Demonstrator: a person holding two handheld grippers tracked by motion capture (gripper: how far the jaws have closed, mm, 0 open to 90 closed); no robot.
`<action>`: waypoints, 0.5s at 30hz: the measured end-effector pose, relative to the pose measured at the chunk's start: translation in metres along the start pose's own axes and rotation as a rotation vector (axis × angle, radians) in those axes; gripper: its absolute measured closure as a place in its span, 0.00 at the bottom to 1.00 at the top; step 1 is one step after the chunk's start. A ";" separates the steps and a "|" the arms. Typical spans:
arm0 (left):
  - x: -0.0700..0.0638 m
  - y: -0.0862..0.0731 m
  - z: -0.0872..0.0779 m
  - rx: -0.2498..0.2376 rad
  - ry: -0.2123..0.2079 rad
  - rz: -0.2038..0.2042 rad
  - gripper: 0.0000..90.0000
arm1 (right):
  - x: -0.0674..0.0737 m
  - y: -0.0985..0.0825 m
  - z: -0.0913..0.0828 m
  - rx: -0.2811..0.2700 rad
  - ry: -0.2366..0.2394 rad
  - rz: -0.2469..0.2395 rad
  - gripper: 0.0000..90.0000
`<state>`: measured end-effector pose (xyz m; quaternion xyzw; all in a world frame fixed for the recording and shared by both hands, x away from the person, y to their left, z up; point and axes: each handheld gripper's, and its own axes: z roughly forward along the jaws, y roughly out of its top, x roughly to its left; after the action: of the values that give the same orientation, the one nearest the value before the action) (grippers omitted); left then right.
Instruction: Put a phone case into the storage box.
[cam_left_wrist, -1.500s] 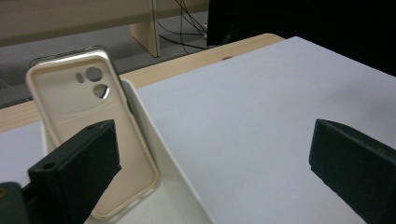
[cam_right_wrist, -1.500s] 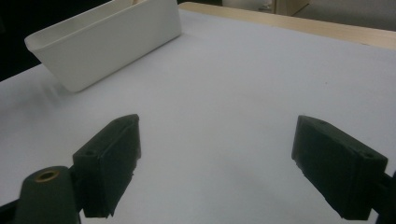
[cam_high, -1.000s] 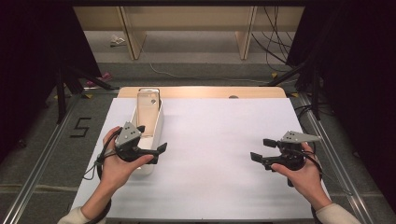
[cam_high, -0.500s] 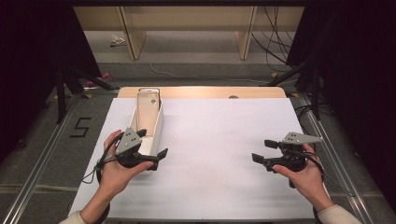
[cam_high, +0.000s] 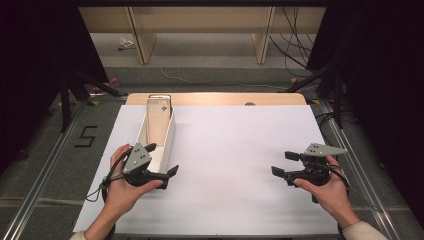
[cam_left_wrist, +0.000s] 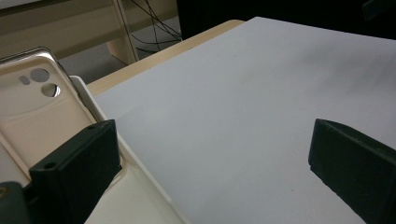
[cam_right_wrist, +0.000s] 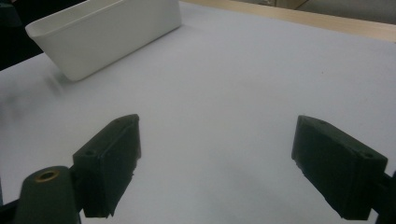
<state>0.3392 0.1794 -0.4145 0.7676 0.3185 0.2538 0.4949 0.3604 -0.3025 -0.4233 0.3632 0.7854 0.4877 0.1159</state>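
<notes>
While nothing is gripped yet, looks barely begun: left gripper jaws spread wide beside white tray at left of centre, phone case apparently leaning inside (still to be lifted); right gripper equally spread, lower right.

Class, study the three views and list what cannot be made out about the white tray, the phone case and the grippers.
- White tray: near end hidden in the high view by the left gripper.
- Phone case: lower part hidden in the left gripper view by a jaw; left side cut off.
- Right gripper: jaw tips cut off at the right gripper view's bottom edge.
</notes>
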 end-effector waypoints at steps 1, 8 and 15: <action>0.000 -0.002 0.000 -0.002 0.004 0.004 0.02 | 0.000 0.000 0.000 -0.001 -0.001 -0.001 0.18; 0.002 -0.010 0.000 0.006 0.006 -0.002 0.01 | 0.000 -0.003 -0.003 0.001 -0.002 0.000 0.18; -0.001 -0.012 0.001 0.011 -0.002 0.003 0.01 | -0.001 -0.007 -0.005 0.015 -0.002 -0.002 0.18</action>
<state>0.3365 0.1814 -0.4258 0.7710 0.3183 0.2520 0.4907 0.3551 -0.3080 -0.4267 0.3635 0.7894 0.4813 0.1144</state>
